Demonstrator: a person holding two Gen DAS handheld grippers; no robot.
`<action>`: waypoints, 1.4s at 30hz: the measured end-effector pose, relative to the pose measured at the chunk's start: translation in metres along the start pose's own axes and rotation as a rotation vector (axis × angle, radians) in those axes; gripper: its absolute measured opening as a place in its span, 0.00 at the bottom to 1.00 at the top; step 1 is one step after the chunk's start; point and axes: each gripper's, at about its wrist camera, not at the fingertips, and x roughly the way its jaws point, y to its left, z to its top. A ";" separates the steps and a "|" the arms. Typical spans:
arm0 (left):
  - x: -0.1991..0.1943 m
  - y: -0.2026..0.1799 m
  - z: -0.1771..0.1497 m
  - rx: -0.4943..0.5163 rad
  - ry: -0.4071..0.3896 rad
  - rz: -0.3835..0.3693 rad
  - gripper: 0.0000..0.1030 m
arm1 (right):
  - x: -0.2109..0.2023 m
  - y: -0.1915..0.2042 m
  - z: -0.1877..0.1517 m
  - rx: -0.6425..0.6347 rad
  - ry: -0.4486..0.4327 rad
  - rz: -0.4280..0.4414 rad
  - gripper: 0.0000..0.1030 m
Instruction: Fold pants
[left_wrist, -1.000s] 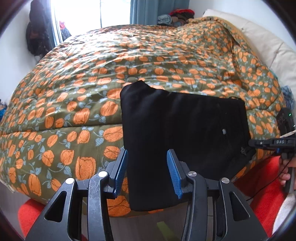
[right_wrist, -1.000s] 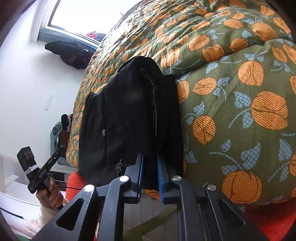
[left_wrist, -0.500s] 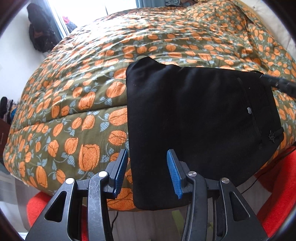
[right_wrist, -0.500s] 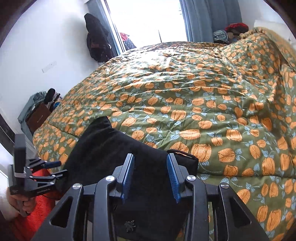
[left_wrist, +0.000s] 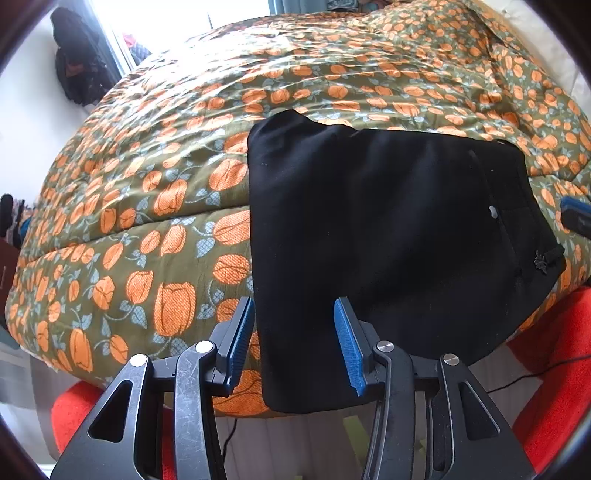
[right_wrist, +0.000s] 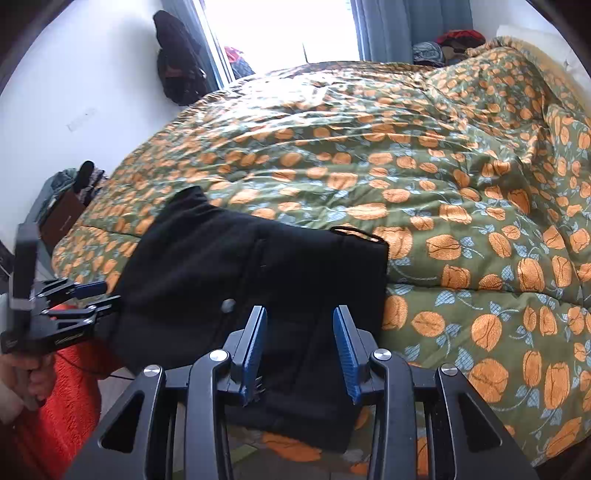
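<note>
The black pants lie folded into a flat pad on the near edge of a bed, on a green quilt printed with orange flowers; their lower edge hangs a little over the bed's side. No container is in view. The left gripper hangs over the pants' near left corner with its blue pads apart, the cloth's left edge lying below and between them without either pad pressing it. The right gripper is poised above the waistband end, its jaws partly apart after just opening, and nothing is clamped between them. Beyond the pants the quilt stretches wide and bare toward the window, rumpled at the far right. In front of the bed's edge an orange-red rug covers the floor on both sides, with a thin black cable trailing across it. A dark coat hangs on the white wall by the window, and clothes are heaped past the bed's far corner.
</note>
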 end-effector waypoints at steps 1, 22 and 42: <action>0.001 -0.001 -0.002 0.000 0.002 -0.006 0.48 | 0.000 0.005 -0.010 -0.010 0.016 0.004 0.37; 0.019 -0.019 -0.021 0.085 -0.029 0.024 0.69 | 0.038 0.012 -0.062 -0.031 0.061 -0.104 0.39; 0.024 -0.023 -0.021 0.071 -0.024 0.037 0.75 | 0.038 0.012 -0.061 -0.032 0.060 -0.102 0.39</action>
